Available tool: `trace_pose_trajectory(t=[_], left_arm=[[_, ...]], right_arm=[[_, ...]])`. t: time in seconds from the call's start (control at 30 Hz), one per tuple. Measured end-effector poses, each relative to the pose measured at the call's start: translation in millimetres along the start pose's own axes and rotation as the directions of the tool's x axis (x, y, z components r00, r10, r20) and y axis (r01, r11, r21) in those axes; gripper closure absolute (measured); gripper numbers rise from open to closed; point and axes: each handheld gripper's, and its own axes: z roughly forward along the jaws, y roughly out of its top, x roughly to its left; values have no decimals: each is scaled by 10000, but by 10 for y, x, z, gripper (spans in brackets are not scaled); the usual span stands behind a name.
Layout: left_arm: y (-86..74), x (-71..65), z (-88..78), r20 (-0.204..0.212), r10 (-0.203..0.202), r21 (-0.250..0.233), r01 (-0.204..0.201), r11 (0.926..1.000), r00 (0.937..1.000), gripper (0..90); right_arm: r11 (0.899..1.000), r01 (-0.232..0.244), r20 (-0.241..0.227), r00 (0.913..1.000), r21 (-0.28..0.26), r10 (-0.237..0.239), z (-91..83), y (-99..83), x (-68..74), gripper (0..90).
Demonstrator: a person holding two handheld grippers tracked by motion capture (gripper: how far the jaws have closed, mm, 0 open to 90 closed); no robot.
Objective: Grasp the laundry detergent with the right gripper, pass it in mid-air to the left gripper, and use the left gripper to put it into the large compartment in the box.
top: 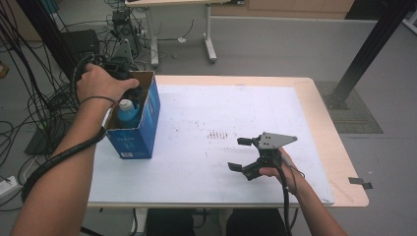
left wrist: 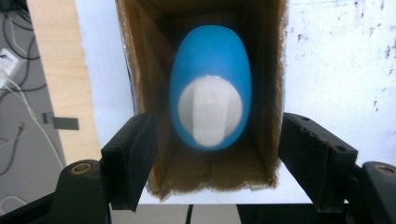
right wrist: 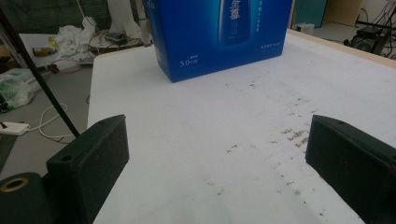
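Observation:
A blue cardboard box [top: 142,129] stands open-topped at the table's left side. Inside it stands a blue bottle [top: 129,113] with a white cap [left wrist: 210,108]. My left gripper [top: 132,93] hovers over the box's far end, held by a hand. In the left gripper view it looks straight down into the box [left wrist: 140,60], and the left gripper [left wrist: 223,161] is open, its jaws wider than the bottle [left wrist: 211,51] and apart from it. My right gripper [top: 238,154] is open above the white mat near the front edge, nothing between its jaws. The right gripper [right wrist: 217,163] faces the box [right wrist: 219,32].
A white mat [top: 206,162] covers most of the wooden table [top: 339,162]; it has small dark stains [top: 217,134] near the middle. Cables and equipment [top: 44,98] lie on the floor to the left. A black pole [top: 369,49] stands at the far right.

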Motion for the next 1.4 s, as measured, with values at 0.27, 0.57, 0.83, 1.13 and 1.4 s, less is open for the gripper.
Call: trace_pose_trajectory(t=[0.27,0.57,0.83,1.13,1.4], left_arm=[[-83,-169,-213,-225,449,-386,-458,9982,9987,218],[-209,-335,-376,-26,1099,-892,-1097,9900,9939,142],[-282,-529,-442,266,1848,-1258,-1801,9756,9824,113],[-322,-740,-367,628,2591,-1523,-2473,9569,9638,77],[-362,-938,-256,998,3297,-1721,-3101,9350,9388,72]], right_arm=[[10000,62,147,9999,11,-62,-37,61,2,61],[9999,112,496,9987,52,-114,-106,139,18,61],[9999,-74,918,9958,104,64,-148,186,5,61],[9990,-435,1706,9844,-29,434,-251,225,-38,61],[9972,-744,2408,9678,-54,735,-369,272,-70,62]])
